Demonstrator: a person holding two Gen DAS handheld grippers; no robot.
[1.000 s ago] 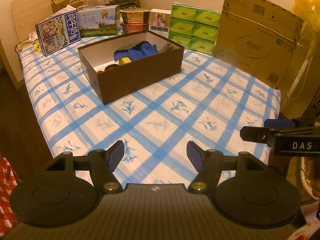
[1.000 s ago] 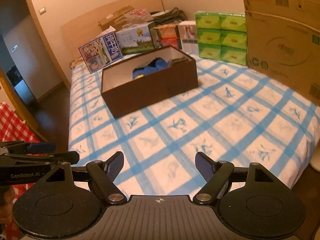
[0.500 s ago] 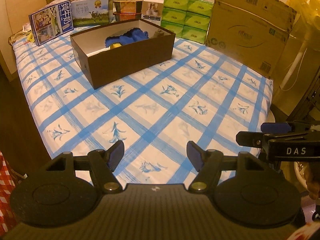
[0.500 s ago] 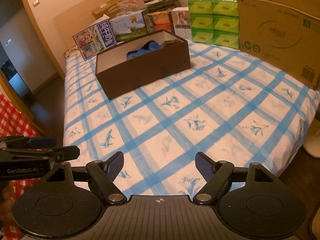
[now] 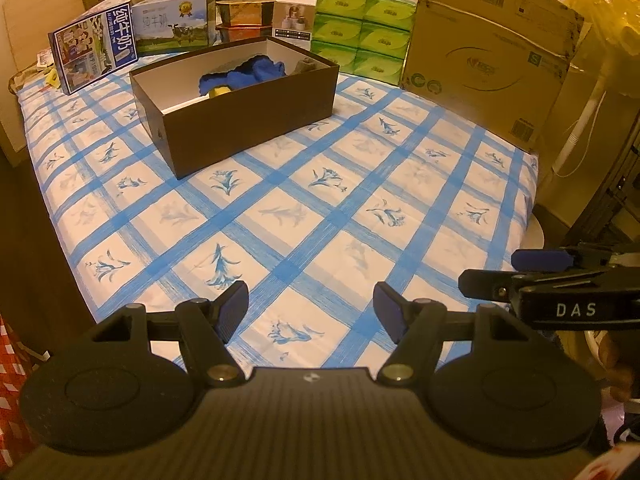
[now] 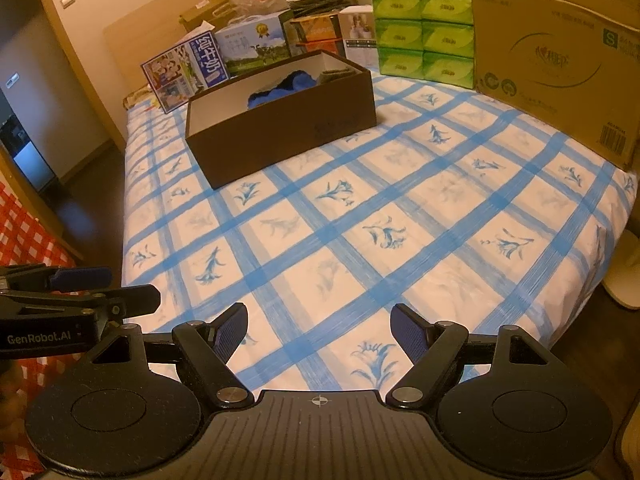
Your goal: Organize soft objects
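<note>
A brown open box [image 5: 248, 116] stands on the blue-checked bed, far from both grippers; it also shows in the right wrist view [image 6: 288, 128]. Inside it lie a blue soft cloth [image 5: 256, 72], seen too in the right wrist view [image 6: 284, 86], a yellow item [image 5: 221, 91] and a grey item [image 5: 306, 65]. My left gripper [image 5: 311, 307] is open and empty above the bed's near edge. My right gripper [image 6: 319, 322] is open and empty above the near edge too. Each gripper shows at the side of the other's view.
The bedsheet [image 5: 320, 200] fills the middle. Milk cartons [image 5: 94, 51], small boxes, green tissue packs [image 5: 362, 32] and a large cardboard box [image 5: 492, 48] line the far side. Floor lies left; a red checked cloth [image 6: 28, 232] is at left.
Both grippers have drawn back toward the bed's near edge and tilted slightly; the box now looks farther. Both stay open and empty.
</note>
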